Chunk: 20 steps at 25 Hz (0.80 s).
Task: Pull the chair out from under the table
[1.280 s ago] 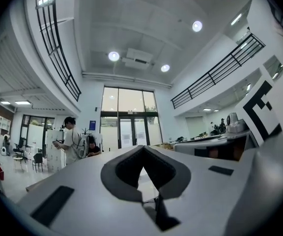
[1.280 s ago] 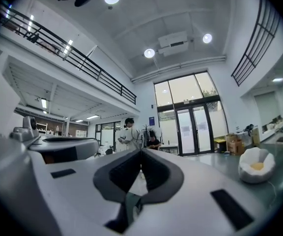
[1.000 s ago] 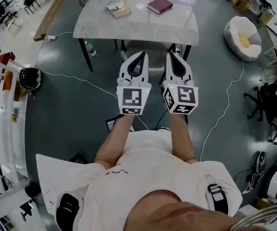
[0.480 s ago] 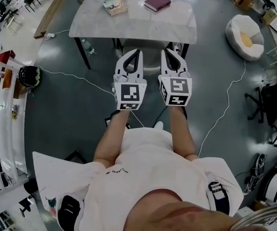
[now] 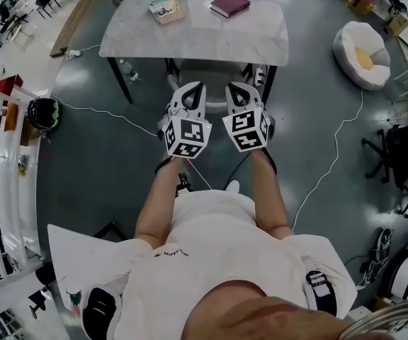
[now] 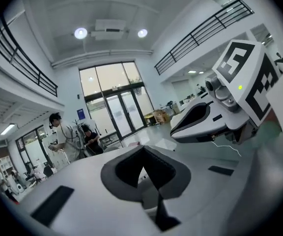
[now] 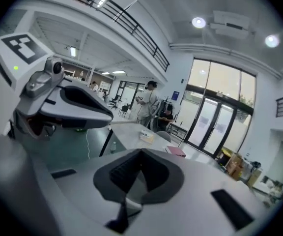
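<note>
The chair (image 5: 211,71) is sitting tucked under the bench (image 5: 197,37), only its grey back and seat showing at the near edge, between the legs. Hovering side by side just in front of it, the left hand-held gripper (image 5: 195,89) is carrying its jaws pressed together on nothing, and the right hand-held gripper (image 5: 236,89) is doing likewise, jaws together and empty. A maroon book (image 5: 230,4) and a patterned book (image 5: 166,9) are lying at the bench's far side.
</note>
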Each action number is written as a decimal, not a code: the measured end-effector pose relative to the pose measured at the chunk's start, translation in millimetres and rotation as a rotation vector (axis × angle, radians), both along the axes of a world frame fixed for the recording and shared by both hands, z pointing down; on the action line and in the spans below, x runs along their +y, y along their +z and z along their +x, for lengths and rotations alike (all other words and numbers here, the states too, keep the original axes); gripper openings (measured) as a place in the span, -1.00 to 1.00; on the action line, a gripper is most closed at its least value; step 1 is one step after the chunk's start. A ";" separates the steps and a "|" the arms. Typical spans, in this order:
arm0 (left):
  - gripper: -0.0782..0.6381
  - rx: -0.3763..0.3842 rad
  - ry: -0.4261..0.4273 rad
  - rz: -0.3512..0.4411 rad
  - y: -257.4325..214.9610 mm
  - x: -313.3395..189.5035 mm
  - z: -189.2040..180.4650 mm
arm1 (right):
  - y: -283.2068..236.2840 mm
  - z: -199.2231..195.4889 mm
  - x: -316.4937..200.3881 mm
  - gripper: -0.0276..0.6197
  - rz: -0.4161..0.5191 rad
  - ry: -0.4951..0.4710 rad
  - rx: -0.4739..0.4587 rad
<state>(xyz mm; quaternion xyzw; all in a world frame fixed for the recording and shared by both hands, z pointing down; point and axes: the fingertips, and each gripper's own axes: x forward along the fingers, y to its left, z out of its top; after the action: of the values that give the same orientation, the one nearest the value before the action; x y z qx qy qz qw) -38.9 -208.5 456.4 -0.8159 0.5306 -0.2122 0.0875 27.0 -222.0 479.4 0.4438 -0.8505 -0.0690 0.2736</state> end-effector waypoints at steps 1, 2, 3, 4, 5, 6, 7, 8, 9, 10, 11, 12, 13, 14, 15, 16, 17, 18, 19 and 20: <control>-0.77 -0.021 0.007 -0.015 6.6 -2.2 -0.6 | 7.1 -3.3 -1.0 -0.88 -0.008 -0.028 0.039; -0.77 -0.042 0.018 -0.030 13.1 -4.3 -0.5 | 14.1 -6.2 -1.7 -0.88 -0.015 -0.054 0.077; -0.77 -0.064 0.033 -0.045 19.1 -6.5 0.0 | 20.6 -8.6 -1.9 -0.88 -0.021 -0.078 0.113; -0.77 -0.089 0.049 -0.057 24.5 -8.7 0.3 | 27.1 -10.7 -1.8 -0.88 -0.026 -0.102 0.151; -0.77 -0.122 0.063 -0.066 29.5 -11.0 0.0 | 34.0 -12.3 -1.4 -0.88 -0.032 -0.128 0.193; -0.77 -0.159 0.076 -0.073 34.5 -13.3 -0.6 | 41.4 -13.2 -1.0 -0.87 -0.035 -0.154 0.242; -0.77 -0.195 0.090 -0.081 39.7 -15.5 -0.9 | 48.8 -13.2 -1.2 -0.88 -0.037 -0.179 0.292; -0.77 -0.224 0.108 -0.092 45.1 -17.6 -0.7 | 55.6 -12.7 -2.0 -0.88 -0.038 -0.201 0.336; -0.77 -0.248 0.128 -0.105 50.9 -19.1 -0.1 | 61.8 -12.3 -2.7 -0.88 -0.039 -0.220 0.370; -0.77 -0.269 0.148 -0.121 57.6 -19.8 0.7 | 67.6 -12.6 -3.1 -0.88 -0.042 -0.237 0.394; -0.77 -0.291 0.168 -0.137 65.0 -20.0 1.4 | 73.2 -13.5 -3.4 -0.88 -0.045 -0.253 0.413; -0.77 -0.318 0.186 -0.154 72.9 -19.9 2.4 | 78.3 -14.6 -3.9 -0.88 -0.045 -0.267 0.433; -0.77 -0.350 0.202 -0.169 80.7 -19.4 3.9 | 83.1 -15.4 -4.7 -0.87 -0.041 -0.279 0.460; -0.77 -0.389 0.216 -0.179 88.1 -18.7 5.8 | 87.5 -15.8 -5.5 -0.87 -0.034 -0.290 0.489; -0.77 -0.431 0.228 -0.185 95.0 -17.8 8.0 | 91.6 -16.0 -6.0 -0.87 -0.027 -0.302 0.518; -0.77 -0.472 0.239 -0.190 101.4 -17.4 10.1 | 95.6 -16.5 -6.3 -0.87 -0.021 -0.314 0.544; -0.77 -0.506 0.249 -0.198 107.7 -17.8 11.4 | 99.6 -17.3 -7.1 -0.87 -0.017 -0.328 0.567; -0.77 -0.532 0.260 -0.209 113.9 -18.6 12.2 | 103.8 -18.3 -8.3 -0.87 -0.014 -0.341 0.587; -0.77 -0.548 0.272 -0.221 119.8 -19.7 12.5 | 108.3 -19.4 -9.9 -0.87 -0.013 -0.353 0.605; -0.77 -0.559 0.286 -0.232 125.3 -20.9 12.5 | 113.0 -20.8 -11.4 -0.87 -0.017 -0.365 0.619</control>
<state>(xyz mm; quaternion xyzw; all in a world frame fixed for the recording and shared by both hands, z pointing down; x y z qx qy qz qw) -26.4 -229.4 581.6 -0.7969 0.3385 -0.4724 0.1649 6.2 -233.4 592.4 0.2405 -0.7932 -0.2407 0.5051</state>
